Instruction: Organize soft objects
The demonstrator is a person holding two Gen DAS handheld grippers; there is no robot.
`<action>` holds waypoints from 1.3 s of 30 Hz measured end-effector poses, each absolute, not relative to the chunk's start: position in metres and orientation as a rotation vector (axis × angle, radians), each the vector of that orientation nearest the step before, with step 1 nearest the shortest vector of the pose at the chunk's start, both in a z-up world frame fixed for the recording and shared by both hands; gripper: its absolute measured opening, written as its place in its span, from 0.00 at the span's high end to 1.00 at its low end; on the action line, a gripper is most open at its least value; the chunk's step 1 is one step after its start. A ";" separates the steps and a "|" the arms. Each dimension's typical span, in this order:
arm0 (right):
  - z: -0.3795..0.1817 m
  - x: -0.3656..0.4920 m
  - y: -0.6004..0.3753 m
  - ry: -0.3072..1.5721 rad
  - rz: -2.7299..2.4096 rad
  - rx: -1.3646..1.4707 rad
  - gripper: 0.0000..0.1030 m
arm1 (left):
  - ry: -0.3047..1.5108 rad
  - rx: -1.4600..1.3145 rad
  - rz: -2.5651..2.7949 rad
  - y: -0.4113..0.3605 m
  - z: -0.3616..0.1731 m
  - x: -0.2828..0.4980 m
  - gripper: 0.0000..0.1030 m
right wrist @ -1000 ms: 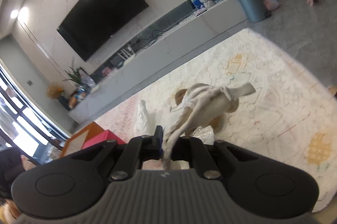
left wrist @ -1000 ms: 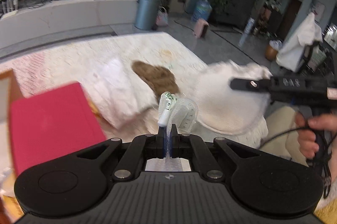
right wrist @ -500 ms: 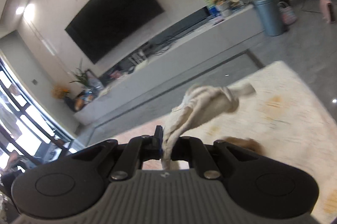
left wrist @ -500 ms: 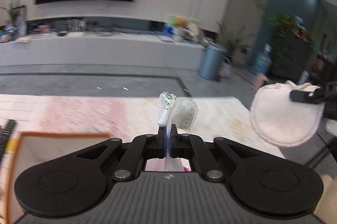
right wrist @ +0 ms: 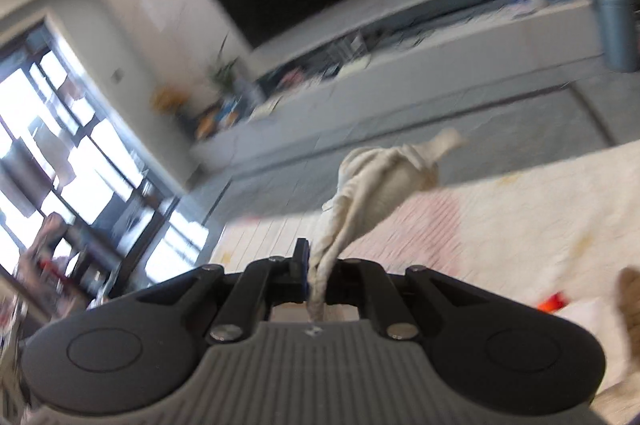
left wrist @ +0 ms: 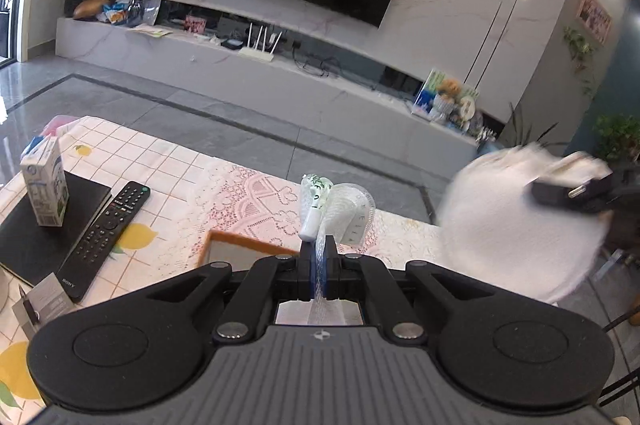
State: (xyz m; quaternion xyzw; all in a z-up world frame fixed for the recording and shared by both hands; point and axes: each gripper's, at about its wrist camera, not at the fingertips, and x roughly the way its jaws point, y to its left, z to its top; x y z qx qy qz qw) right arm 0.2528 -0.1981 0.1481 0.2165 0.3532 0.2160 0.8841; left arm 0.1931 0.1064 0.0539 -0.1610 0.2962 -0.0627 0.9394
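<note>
— So where does the tidy-up stand, reading left to right?

— Mid-carry, by the look of it. At far left on the table [left wrist: 168,161] sit a carton [left wrist: 45,185] on a dark book [left wrist: 36,225] and a remote [left wrist: 106,233], none of them soft goods. Next comes the corner of an orange-rimmed box [left wrist: 240,245], just ahead of the left gripper [left wrist: 319,257].

— And that gripper?

— Jaws pressed together, pinching a clear mesh pouch [left wrist: 340,209] with a small white tube inside. It hangs in the air above the table, not yet set down anywhere.

— Further right?

— A round white cloth [left wrist: 512,225], blurred, dangles from the right gripper [left wrist: 560,191] at the frame's edge. Its own camera shows the right gripper [right wrist: 318,277] with jaws clamped on a twisted fold of that cream cloth [right wrist: 384,177], held clear of the table [right wrist: 520,209].

— So what's done?

— Two soft items picked up; that much shows. Neither is put away. Whether the box is their destination I can only guess, and its inside is mostly hidden, so I cannot tell what, if anything, is already stored.

— And what's left?

— Both loads need placing and releasing. At the lower right of the right view, a brown furry shape [right wrist: 630,301] and something white [right wrist: 580,317] lie on the table, too blurred to name; they may be waiting their turn.
</note>
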 end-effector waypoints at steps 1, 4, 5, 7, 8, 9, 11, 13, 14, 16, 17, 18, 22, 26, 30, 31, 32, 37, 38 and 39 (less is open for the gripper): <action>0.138 0.251 -0.186 0.758 0.466 0.439 0.97 | 0.604 -0.347 -0.134 0.111 0.049 0.189 0.97; 0.106 0.250 -0.152 0.849 0.505 0.392 0.97 | 0.624 -0.442 -0.161 0.126 0.030 0.184 0.97; 0.095 0.249 -0.142 0.880 0.511 0.366 0.97 | 0.637 -0.463 -0.167 0.127 0.023 0.184 0.97; 0.077 0.246 -0.123 0.919 0.520 0.290 0.97 | 0.648 -0.453 -0.184 0.125 0.014 0.187 0.97; 0.070 0.245 -0.115 0.928 0.521 0.251 0.97 | 0.653 -0.438 -0.188 0.125 0.011 0.191 0.97; 0.064 0.244 -0.109 0.936 0.520 0.222 0.97 | 0.654 -0.436 -0.191 0.124 0.008 0.194 0.97; 0.053 0.246 -0.103 0.955 0.516 0.187 0.97 | 0.663 -0.460 -0.200 0.124 -0.001 0.197 0.97; 0.046 0.250 -0.098 0.971 0.525 0.143 0.97 | 0.675 -0.478 -0.205 0.123 -0.010 0.201 0.97; 0.045 0.251 -0.097 0.971 0.525 0.118 0.97 | 0.683 -0.468 -0.204 0.121 -0.013 0.203 0.97; 0.044 0.256 -0.096 0.975 0.524 0.075 0.97 | 0.705 -0.419 -0.187 0.117 -0.019 0.209 0.97; 0.042 0.257 -0.097 0.979 0.520 0.061 0.97 | 0.717 -0.395 -0.177 0.115 -0.022 0.211 0.95; 0.041 0.258 -0.097 0.983 0.515 0.048 0.97 | 0.736 -0.377 -0.164 0.113 -0.025 0.214 0.91; 0.039 0.263 -0.099 0.997 0.478 0.022 0.97 | 0.786 -0.306 -0.130 0.108 -0.034 0.223 0.53; 0.037 0.264 -0.097 1.022 0.451 -0.007 0.97 | 0.789 -0.294 -0.126 0.107 -0.033 0.219 0.36; 0.037 0.264 -0.097 1.023 0.457 -0.011 0.97 | 0.701 -0.249 -0.102 0.103 -0.021 0.202 0.23; 0.037 0.263 -0.097 1.023 0.460 -0.009 0.97 | 0.659 -0.243 -0.085 0.103 -0.016 0.196 0.17; 0.037 0.263 -0.097 1.024 0.462 -0.008 0.97 | 0.619 -0.248 -0.084 0.104 -0.012 0.191 0.14; 0.036 0.261 -0.093 1.023 0.483 -0.024 0.97 | 0.532 -0.280 -0.119 0.114 0.007 0.174 0.09; 0.035 0.261 -0.092 1.024 0.490 -0.028 0.97 | 0.532 -0.290 -0.118 0.116 0.010 0.173 0.09; 0.034 0.262 -0.090 1.025 0.499 -0.034 0.97 | 0.534 -0.302 -0.116 0.119 0.011 0.172 0.08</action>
